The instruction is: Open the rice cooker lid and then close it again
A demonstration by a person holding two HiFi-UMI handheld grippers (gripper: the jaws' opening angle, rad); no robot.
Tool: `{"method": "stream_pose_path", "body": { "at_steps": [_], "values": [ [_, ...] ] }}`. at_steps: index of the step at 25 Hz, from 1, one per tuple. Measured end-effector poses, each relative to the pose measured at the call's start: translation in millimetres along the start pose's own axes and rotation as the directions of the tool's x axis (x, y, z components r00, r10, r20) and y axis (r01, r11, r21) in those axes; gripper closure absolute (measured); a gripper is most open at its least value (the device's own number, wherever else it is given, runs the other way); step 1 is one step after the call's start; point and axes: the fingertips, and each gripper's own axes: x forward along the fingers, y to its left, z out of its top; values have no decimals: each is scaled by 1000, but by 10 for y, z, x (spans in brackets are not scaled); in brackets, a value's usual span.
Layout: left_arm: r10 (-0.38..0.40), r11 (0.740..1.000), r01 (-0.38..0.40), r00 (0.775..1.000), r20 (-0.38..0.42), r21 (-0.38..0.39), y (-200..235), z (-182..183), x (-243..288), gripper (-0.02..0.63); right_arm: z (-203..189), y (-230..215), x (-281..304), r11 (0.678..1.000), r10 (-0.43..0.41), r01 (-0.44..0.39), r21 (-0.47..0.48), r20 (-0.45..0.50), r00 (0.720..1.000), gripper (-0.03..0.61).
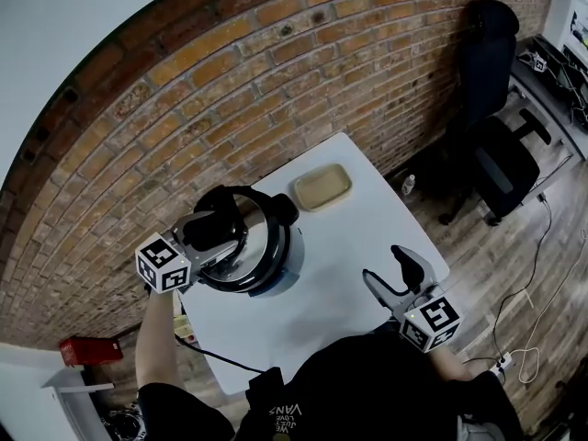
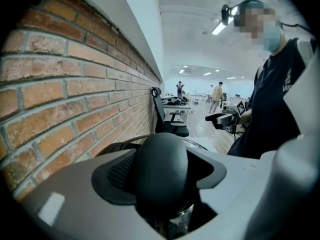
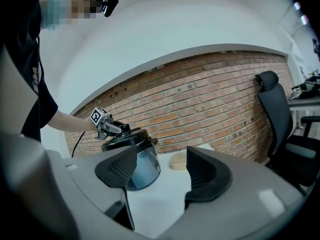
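Left gripper (image 1: 213, 232): jaws closed on the black knob (image 2: 160, 171) at the top of the rice cooker lid (image 1: 253, 235). In the left gripper view the knob fills the gap, with a jaw pad pressed to each side. Marker cube sits toward the person, off the cooker's left edge.

Lid: dark rim, shiny centre. It rests on the rice cooker (image 3: 142, 166); whether it is latched or slightly raised cannot be told from these views.

Rice cooker: stands at the left rear of the white counter (image 1: 340, 255), close to the brick wall (image 1: 276, 72). A black cable (image 1: 220, 361) runs off the counter's near left edge.

Right gripper (image 1: 383, 266): jaws wide apart, nothing between them. It is held over the near right corner of the counter, well apart from the cooker. Its own view looks across the bare counter top at the cooker and the left gripper.

Beige tray (image 1: 322, 187): shallow, rectangular, lies flat just beside the cooker on its right, toward the far edge.

Surroundings: black office chair (image 1: 501, 163) on the wood floor (image 1: 514, 265) to the right; red box (image 1: 83, 349) low at the left by the wall.
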Motion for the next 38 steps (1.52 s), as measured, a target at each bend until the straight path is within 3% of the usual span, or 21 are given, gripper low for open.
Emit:
{"method": "stream_pose_path", "body": {
  "at_steps": [7, 15, 20, 26, 38],
  "values": [
    [-25, 999, 25, 1000, 1, 22, -4, 3, -2, 307, 6, 53, 50, 1000, 15, -16, -11, -11, 1000, 261],
    [-126, 990, 126, 992, -14, 57, -24, -5, 19, 307, -66, 92, 47, 1000, -1, 0, -14, -35, 999, 261],
    [-190, 971, 197, 980, -63, 136, -77, -18, 86, 308, -103, 154, 67, 1000, -18, 17, -15, -37, 999, 262],
    [-266, 949, 274, 961, -73, 154, -87, -53, 59, 313, -114, 178, 56, 999, -46, 46, -14, -28, 999, 261],
    [-291, 941, 296, 955, -53, 164, -54, 2, 35, 316, -103, 282, 123, 998, -51, 50, -31, -37, 998, 261]
  ]
}}
